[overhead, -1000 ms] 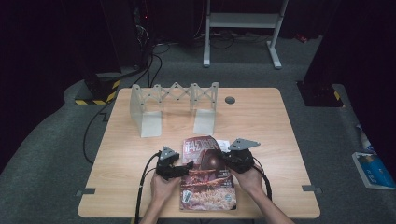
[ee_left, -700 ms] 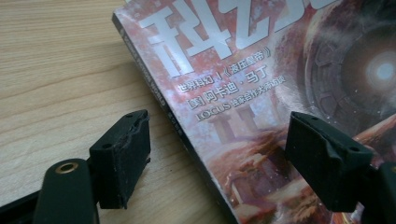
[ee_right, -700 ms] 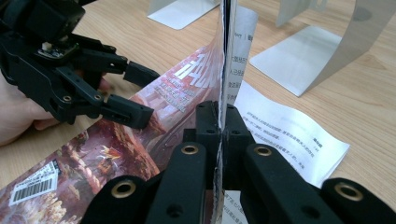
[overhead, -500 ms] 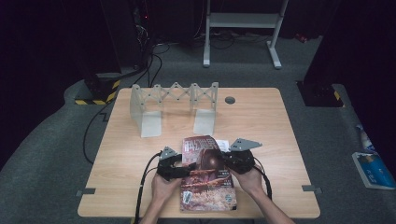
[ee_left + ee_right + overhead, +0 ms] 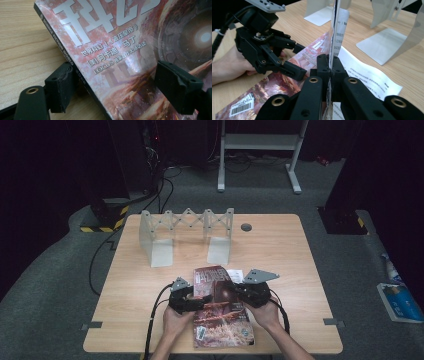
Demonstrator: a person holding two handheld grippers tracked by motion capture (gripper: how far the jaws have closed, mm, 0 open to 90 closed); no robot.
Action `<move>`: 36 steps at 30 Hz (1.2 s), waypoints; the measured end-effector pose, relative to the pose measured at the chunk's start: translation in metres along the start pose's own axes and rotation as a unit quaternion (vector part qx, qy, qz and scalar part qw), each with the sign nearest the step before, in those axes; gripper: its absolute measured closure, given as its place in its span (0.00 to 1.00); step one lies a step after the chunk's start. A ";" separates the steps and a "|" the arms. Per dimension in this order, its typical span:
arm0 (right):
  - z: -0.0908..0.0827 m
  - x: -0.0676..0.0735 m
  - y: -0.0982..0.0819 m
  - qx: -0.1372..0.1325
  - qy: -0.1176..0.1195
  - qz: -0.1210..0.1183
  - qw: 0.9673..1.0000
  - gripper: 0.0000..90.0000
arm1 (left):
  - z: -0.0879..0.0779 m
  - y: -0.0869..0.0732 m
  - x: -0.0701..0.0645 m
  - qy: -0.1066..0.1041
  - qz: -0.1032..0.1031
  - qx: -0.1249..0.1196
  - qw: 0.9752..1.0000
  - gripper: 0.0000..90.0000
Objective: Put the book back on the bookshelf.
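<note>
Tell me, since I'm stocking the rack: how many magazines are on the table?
1: a science-fiction magazine at the table's near edge, between both hands; others could lie hidden beneath it.

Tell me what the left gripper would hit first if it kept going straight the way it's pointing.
Probably the magazine: the left gripper points at its cover, jaws straddling the spine edge. Beyond lies the right gripper, though depth is unclear.

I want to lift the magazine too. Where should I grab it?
Grab the magazine by a long side edge, coming in level from the side. It is thin and flat on the table, so there is no grip from above. The right tongs show how: shut on the raised thin edge of its cover. The left tongs stand open across the spine edge.
</note>
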State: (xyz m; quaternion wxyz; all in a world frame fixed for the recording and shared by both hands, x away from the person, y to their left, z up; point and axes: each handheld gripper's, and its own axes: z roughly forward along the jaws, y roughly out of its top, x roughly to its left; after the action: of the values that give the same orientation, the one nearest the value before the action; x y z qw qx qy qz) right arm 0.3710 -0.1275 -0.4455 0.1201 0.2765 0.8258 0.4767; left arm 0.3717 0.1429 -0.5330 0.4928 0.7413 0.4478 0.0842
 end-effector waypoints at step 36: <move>0.018 -0.012 -0.009 0.049 -0.017 0.021 0.998 0.92 | -0.003 -0.003 0.000 0.000 -0.002 0.026 1.000 0.63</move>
State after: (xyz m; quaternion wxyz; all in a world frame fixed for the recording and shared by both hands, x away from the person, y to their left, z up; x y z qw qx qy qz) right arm 0.3863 -0.1247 -0.4629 0.1107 0.3077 0.8399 0.4331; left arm 0.3682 0.1446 -0.5336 0.4736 0.7527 0.4516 0.0721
